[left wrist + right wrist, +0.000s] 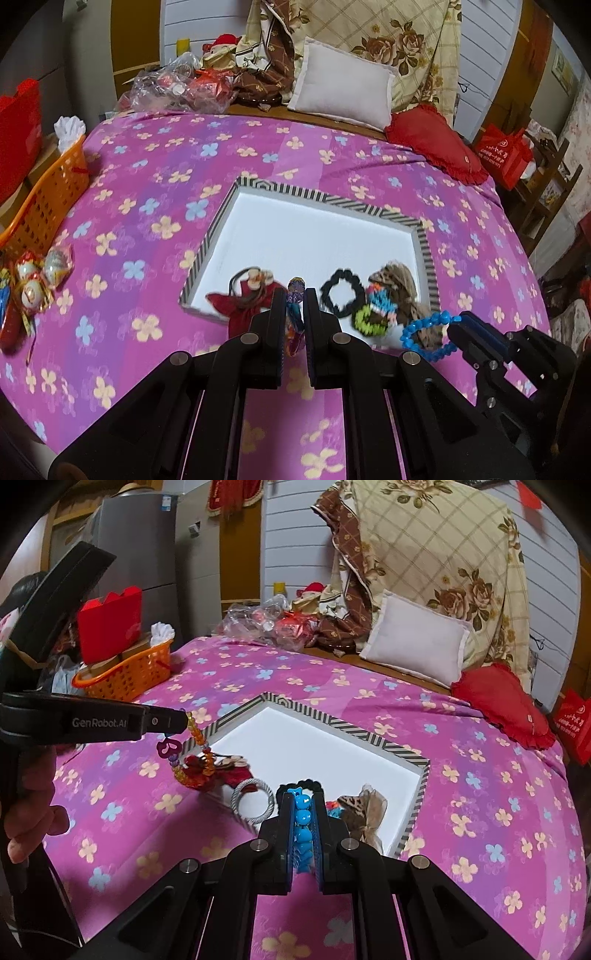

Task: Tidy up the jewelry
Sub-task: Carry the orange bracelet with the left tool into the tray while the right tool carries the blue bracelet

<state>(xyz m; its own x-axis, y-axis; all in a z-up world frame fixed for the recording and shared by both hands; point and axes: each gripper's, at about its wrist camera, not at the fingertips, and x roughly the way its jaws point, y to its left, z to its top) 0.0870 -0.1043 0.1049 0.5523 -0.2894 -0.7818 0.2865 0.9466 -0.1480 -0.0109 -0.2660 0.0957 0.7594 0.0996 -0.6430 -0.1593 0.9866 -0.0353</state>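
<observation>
Right wrist view: the right gripper [303,812] is pinching a bright blue plastic bead bracelet [303,823] edge-on between its pads, hanging just over the near edge of the white shallow tray with a black-and-white striped rim [373,740]. At about 9 o'clock the left gripper [184,718] is clamping the top of an orange-and-purple beaded charm strand [192,760], which is dangling over the tray's left corner.

Left wrist view: that strand [293,314] is sitting between jaws pressed nearly together; the blue bracelet [428,332] is showing at 4 o'clock, in the other gripper [456,328].

Already lying in the tray: a black scrunchie [341,295], a dark red fabric piece [243,306], a brown leopard-print bow [364,808]; a grey cord ring [254,800] is sitting near the tray's edge.

Risks, as I'm judging them:
- strand is swinging free; it could snag on the red fabric or hook the striped rim
- bracelet is held by a thin edge; beads could roll out of the pads
- the pink flowered bedspread [147,177] is soft, so the tray could be tipping if nudged
</observation>
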